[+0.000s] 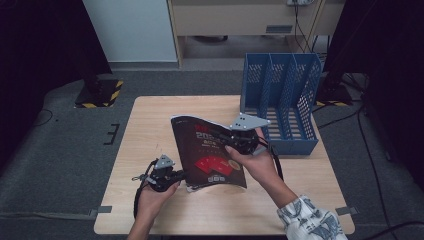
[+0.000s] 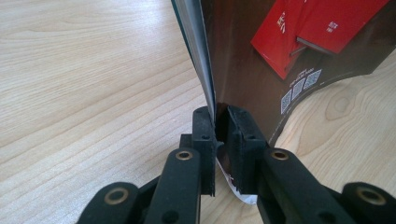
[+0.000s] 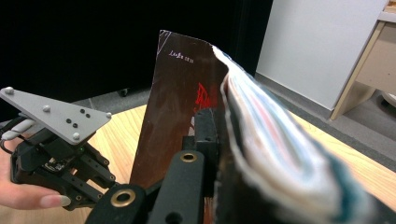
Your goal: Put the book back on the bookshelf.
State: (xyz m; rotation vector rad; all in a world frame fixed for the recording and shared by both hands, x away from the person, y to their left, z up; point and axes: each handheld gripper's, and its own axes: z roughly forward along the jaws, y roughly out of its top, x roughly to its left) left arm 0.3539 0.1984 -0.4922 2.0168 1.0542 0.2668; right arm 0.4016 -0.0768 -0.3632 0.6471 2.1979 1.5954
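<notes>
A dark brown magazine (image 1: 210,150) with red pictures on its cover is held tilted over the middle of the wooden table (image 1: 150,130). My left gripper (image 1: 184,176) is shut on its lower left corner. In the left gripper view the two pads (image 2: 205,128) pinch the corner of the magazine (image 2: 261,56) from both sides. My right gripper (image 1: 223,136) is shut on the magazine's right edge. In the right gripper view one black jaw lies against the cover (image 3: 177,93) and the fanned pages (image 3: 275,140) hide the other jaw. The left gripper's grey plate (image 3: 56,119) shows there at the left.
A blue three-slot file rack (image 1: 280,100) stands at the table's back right corner, just behind the right hand. A yellow-and-black striped base (image 1: 100,92) sits on the floor beyond the left back corner. Bare wood lies left of the magazine.
</notes>
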